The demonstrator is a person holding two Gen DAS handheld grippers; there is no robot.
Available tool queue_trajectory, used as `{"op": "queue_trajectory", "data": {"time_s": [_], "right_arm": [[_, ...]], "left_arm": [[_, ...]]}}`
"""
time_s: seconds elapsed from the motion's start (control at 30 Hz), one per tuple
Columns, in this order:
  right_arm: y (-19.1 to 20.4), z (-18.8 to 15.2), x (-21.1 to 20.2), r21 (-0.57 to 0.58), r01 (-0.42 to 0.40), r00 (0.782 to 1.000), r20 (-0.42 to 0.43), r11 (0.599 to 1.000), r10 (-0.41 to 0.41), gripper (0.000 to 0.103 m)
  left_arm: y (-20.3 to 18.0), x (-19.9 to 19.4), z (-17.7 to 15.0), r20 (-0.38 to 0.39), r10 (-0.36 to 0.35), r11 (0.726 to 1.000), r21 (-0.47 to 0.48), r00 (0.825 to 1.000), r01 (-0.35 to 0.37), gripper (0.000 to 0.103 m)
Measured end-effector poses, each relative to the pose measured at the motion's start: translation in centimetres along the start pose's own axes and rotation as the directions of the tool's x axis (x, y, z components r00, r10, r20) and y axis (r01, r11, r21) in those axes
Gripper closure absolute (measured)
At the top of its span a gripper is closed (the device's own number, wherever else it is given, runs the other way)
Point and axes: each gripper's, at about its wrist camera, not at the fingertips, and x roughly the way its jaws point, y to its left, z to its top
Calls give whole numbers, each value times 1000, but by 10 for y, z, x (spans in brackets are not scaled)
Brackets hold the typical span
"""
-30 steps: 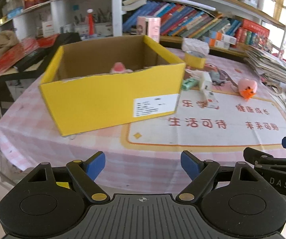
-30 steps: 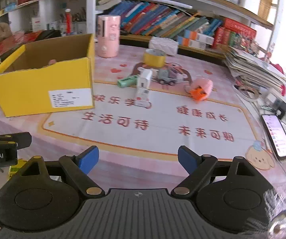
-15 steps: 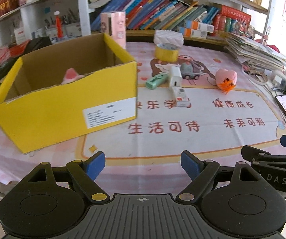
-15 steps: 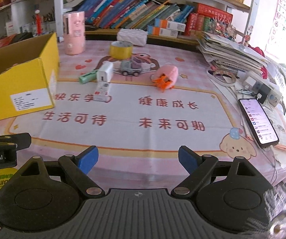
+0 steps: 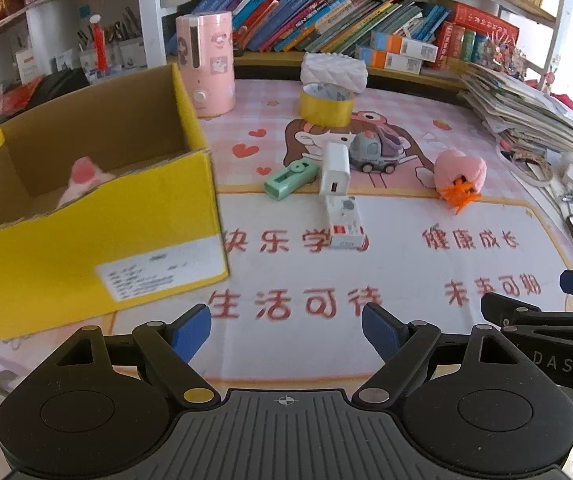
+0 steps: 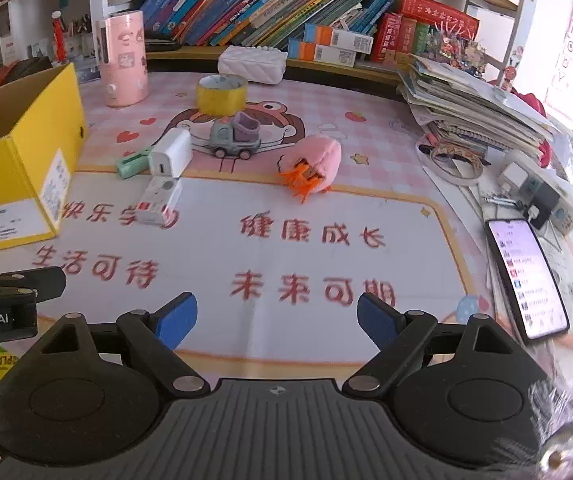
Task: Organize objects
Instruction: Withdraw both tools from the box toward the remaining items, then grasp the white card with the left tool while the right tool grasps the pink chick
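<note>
Small objects lie scattered on the surface (image 6: 326, 208), all placed here in relation to the yellow cardboard box (image 5: 98, 236), which stands open at the left side. Inside the box a pink and white soft thing (image 5: 80, 184) shows above the near wall; what it is cannot be told from this angle. Just right of the box lies a mint green device (image 5: 290, 179), and touching its right end stands a white charger (image 5: 335, 169). In front of the charger, further right of the box's labelled face, lies a small white and red packet (image 5: 344, 222). Behind the charger sits a grey toy truck (image 6: 233, 140), and beyond that a roll of yellow tape (image 6: 221, 95). Well to the right of the box lies a pink plush toy with orange legs (image 6: 312, 164). A pink cylinder (image 5: 208, 62) stands behind the box's far right corner. A phone (image 6: 526, 276) with a lit screen lies farthest right of the box.

Left gripper (image 5: 286, 334) hovers over the mat in front of the box, its blue fingers (image 5: 190, 330) spread apart with nothing between them. Right gripper (image 6: 276, 320) hangs beside it to the right, fingers (image 6: 374, 320) likewise released and empty.
</note>
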Motion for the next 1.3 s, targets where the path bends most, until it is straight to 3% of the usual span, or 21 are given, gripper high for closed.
{"op": "queue_trajectory", "data": {"time_s": [0.83,0.97,1.2,1.3], "right_arm": [[-58,85,85,-37,-110,993,42,993,111,16],[-62,92,91,-42,-129,990,57,991,131,16],[-70,97,108,-31,-154,987,36,988,155,16],[-72,99,114,-31,-157,987,29,987,158,16]], "left_arm": [[-50,52,69,42,96,995,-44,994,-94,18],[-57,55,74,58,97,995,-28,994,-95,18],[-68,70,78,18,91,996,18,996,-91,20],[-71,74,79,13,108,994,28,994,-108,26]]}}
